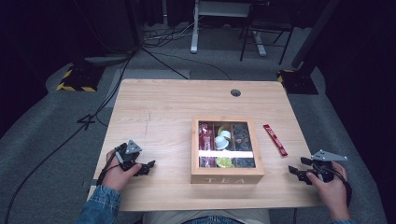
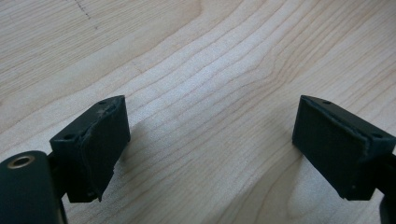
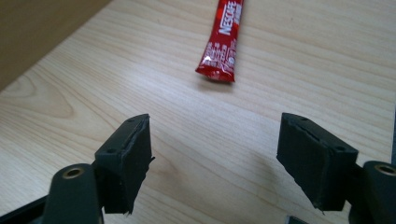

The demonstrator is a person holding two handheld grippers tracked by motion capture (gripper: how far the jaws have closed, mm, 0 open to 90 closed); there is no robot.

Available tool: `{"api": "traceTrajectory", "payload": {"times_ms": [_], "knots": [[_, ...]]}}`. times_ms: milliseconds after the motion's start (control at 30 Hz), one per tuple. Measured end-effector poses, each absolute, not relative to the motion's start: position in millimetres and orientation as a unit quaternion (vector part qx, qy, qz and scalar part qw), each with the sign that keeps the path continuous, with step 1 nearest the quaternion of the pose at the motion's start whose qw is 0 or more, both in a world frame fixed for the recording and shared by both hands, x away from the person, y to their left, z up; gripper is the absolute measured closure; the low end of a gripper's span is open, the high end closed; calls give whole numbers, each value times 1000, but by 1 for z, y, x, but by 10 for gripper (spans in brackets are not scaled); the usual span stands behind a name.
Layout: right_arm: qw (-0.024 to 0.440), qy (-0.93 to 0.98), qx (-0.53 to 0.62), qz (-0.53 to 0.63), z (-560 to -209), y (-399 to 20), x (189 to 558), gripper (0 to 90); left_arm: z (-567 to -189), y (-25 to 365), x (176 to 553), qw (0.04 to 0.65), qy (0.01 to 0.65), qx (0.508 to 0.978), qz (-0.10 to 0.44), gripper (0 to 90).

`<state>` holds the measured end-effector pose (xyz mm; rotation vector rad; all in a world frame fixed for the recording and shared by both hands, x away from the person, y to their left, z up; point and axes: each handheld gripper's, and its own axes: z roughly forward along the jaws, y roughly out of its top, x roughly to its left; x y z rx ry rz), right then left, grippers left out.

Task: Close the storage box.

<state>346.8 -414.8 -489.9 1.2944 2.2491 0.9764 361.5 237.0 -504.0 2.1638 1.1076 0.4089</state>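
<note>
A wooden box marked TEA [image 1: 227, 178] stands at the middle of the table's near half. Its compartments hold red sachets, white and green pods and dark packets. A red Nescafe stick [image 1: 275, 139] lies flat to the right of the box. The stick's near end [image 3: 223, 42] lies ahead of my right gripper [image 3: 215, 163]. That right gripper [image 1: 296, 166] rests open near the front right corner, with nothing between its jaws. My left gripper [image 1: 148, 167] sits open left of the box, and its view has bare wood between the fingers [image 2: 93, 140].
The table [image 1: 168, 107] has a round cable hole [image 1: 236, 92] at the far edge. The box's side [image 3: 37, 28] rises at the upper left of the right gripper view. Cables, stand bases and a desk leg sit on the grey floor beyond.
</note>
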Motion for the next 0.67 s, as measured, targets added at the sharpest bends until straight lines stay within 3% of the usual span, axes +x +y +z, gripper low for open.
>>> {"api": "traceTrajectory", "payload": {"times_ms": [167,367,667], "knots": [[182,798,461,342,-496,-414,347,225,-504,237,362,332,424,828,157,112],[197,796,455,346,-504,-411,347,105,-504,236,363,329,423,829,157,101],[196,798,455,344,-504,-410,348,89,-505,233,366,328,426,829,154,60]]}}
